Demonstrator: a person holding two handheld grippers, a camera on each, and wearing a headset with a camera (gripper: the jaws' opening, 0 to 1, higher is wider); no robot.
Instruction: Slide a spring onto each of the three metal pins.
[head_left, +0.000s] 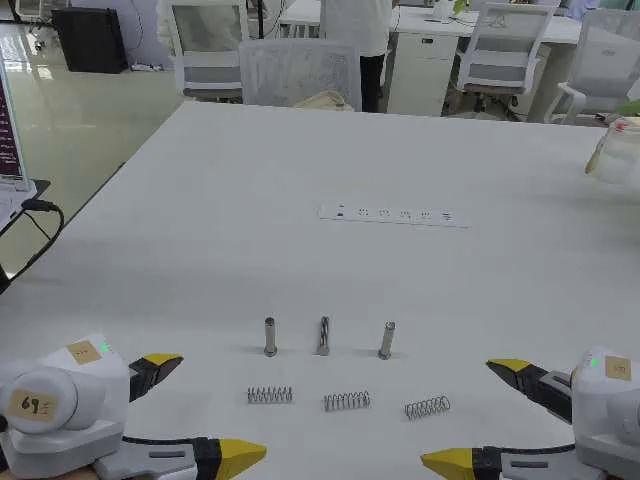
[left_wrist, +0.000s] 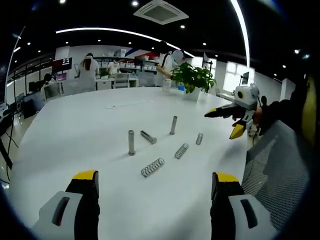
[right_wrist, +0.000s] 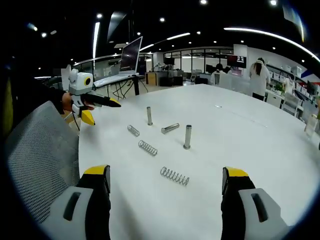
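Three metal pins stand in a row on the white table (head_left: 300, 180): the left pin (head_left: 270, 336) and the right pin (head_left: 387, 340) are upright. The middle pin (head_left: 323, 336) lies on its side, as the left gripper view shows (left_wrist: 148, 137). In front of them lie three loose springs, left (head_left: 270, 395), middle (head_left: 347, 401) and right (head_left: 427, 407), none on a pin. My left gripper (head_left: 205, 410) is open at the near left, nothing between its jaws. My right gripper (head_left: 478, 415) is open at the near right, also holding nothing.
A white power strip (head_left: 393, 214) lies mid-table beyond the pins. A clear plastic container (head_left: 615, 150) sits at the right edge. Office chairs (head_left: 298, 72) stand along the far edge. A mesh chair back (right_wrist: 42, 155) is close beside the grippers.
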